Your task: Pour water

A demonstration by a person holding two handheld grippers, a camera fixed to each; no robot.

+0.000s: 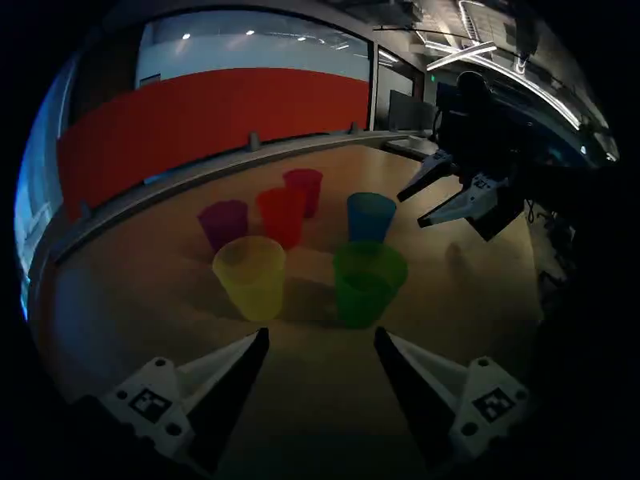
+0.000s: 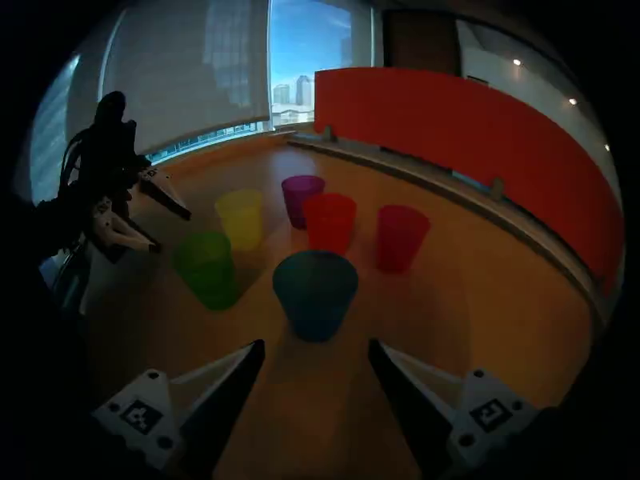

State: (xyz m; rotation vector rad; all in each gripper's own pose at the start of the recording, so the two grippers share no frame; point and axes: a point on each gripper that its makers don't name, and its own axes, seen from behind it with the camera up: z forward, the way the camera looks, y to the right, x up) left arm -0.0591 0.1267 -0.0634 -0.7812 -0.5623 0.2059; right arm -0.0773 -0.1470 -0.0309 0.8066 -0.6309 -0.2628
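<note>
Several plastic cups stand upright on a wooden table. In the left gripper view a yellow cup and a green cup are nearest, with purple, red, magenta and blue cups behind. My left gripper is open, just short of the yellow and green cups. In the right gripper view my right gripper is open right before the blue cup. The right gripper also shows open, hovering right of the blue cup; the left gripper hovers beside the green cup.
A red partition with a grey rail runs along the table's far edge. Windows lie beyond the table in the right gripper view. Bare table surrounds the cup cluster, widest in front of both grippers.
</note>
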